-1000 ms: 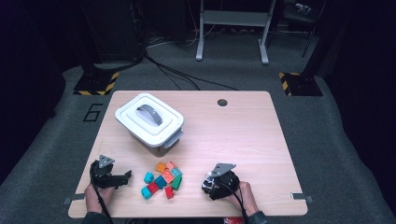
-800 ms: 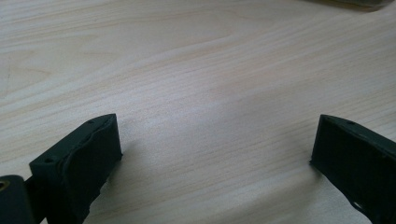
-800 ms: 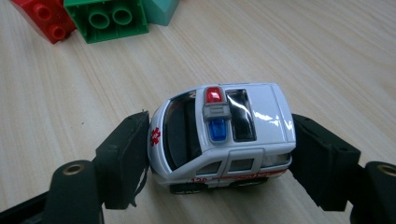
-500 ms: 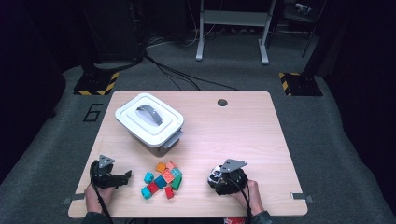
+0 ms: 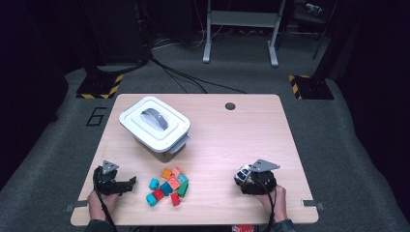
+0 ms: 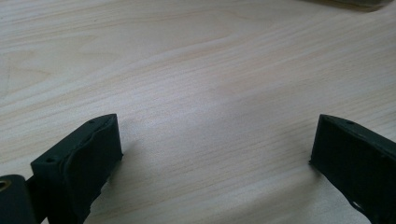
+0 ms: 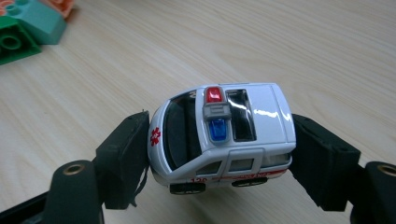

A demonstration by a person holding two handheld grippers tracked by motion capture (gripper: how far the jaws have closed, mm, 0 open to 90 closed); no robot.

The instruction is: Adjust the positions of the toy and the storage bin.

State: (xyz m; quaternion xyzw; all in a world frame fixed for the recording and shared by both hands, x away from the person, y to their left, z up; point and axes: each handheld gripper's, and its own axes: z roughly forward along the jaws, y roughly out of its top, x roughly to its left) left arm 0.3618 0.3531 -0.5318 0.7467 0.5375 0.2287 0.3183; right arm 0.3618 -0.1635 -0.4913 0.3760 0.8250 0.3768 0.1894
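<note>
Two black pads pressed against a toy ambulance [image 7: 222, 137], one on its windscreen end and one on its rear end, so the right gripper [image 7: 219, 158] pinching the little van lengthwise between its jaws. White body, red cross on the front, red and blue light bar on the roof, red stripe and lettering along the side, wheels turned toward the camera. Bare pale wood below and beyond the van. Farther out from those pads, toward the upper left corner of the right gripper view, a green brick [image 7: 14, 44], a teal brick [image 7: 39, 23] and the edge of an orange one [image 7: 58, 5].

From the high view, the right gripper [image 5: 241, 175] near the table's front edge, grey plate on top, the white van just visible at its tip, a hand [image 5: 271, 200] behind it. Well to the side of that tip, between the two grippers, the pile of coloured bricks [image 5: 169, 186].

Spread wide and holding nothing: the left gripper [image 6: 215, 144], its two pads well apart with only wood grain between them. In the high view, left gripper [image 5: 126, 184] pointing toward the brick pile, near it but not touching.

Beyond the bricks, farther from both sets of fingers, a grey box with a white lid [image 5: 154, 123] and handle, lid on. Past that, a round hole [image 5: 230, 106] near the far edge of the table [image 5: 251, 130].
</note>
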